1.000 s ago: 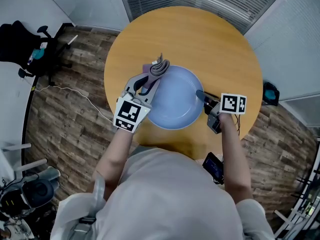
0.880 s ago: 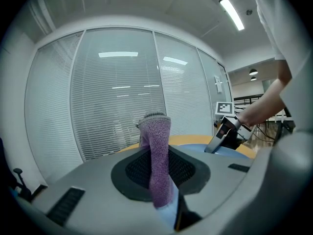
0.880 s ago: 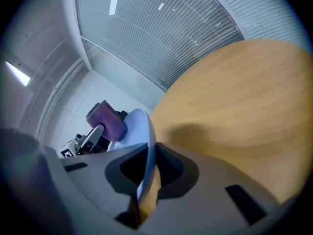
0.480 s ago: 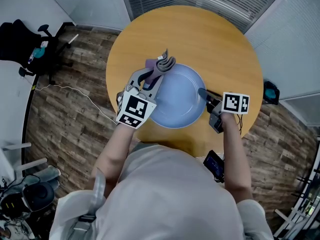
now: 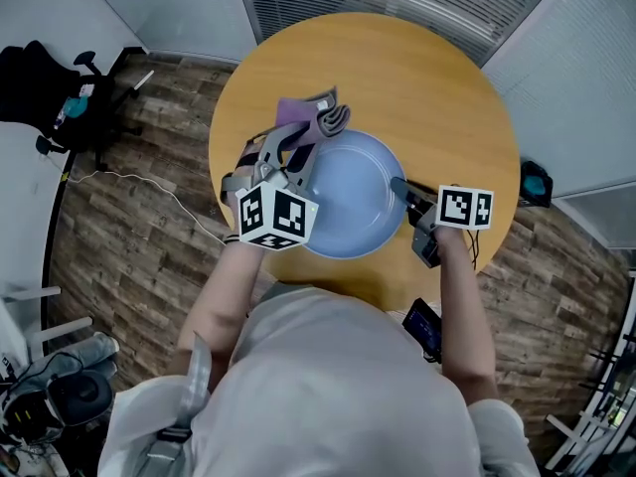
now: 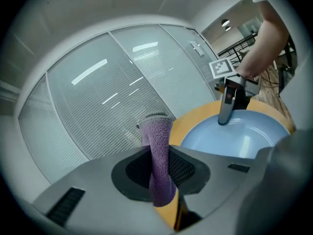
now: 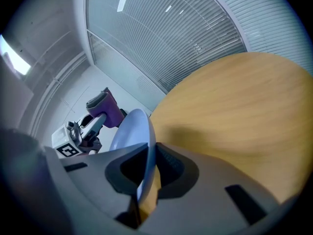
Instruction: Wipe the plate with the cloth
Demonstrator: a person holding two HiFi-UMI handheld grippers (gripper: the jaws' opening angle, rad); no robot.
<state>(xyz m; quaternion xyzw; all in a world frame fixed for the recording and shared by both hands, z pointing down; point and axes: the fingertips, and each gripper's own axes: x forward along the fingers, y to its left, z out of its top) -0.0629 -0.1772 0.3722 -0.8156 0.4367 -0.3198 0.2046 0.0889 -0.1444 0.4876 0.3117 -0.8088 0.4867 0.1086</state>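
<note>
Plate sat over the 6 o'clock half of the table. Right gripper had its fingers clamped on the plate's 3 o'clock rim, steadying it. Left gripper had its fingers clenched on the purple cloth, a folded wad sticking out past the plate's 11 o'clock rim. Couldn't tell whether it touched the blue surface.

Step in hand looked like lining up a wipe stroke, no firm contact yet. Next move called for bringing the cloth down onto the plate face near 11, pressing, then sweeping toward 5 while the right grip stopped the plate sliding.
</note>
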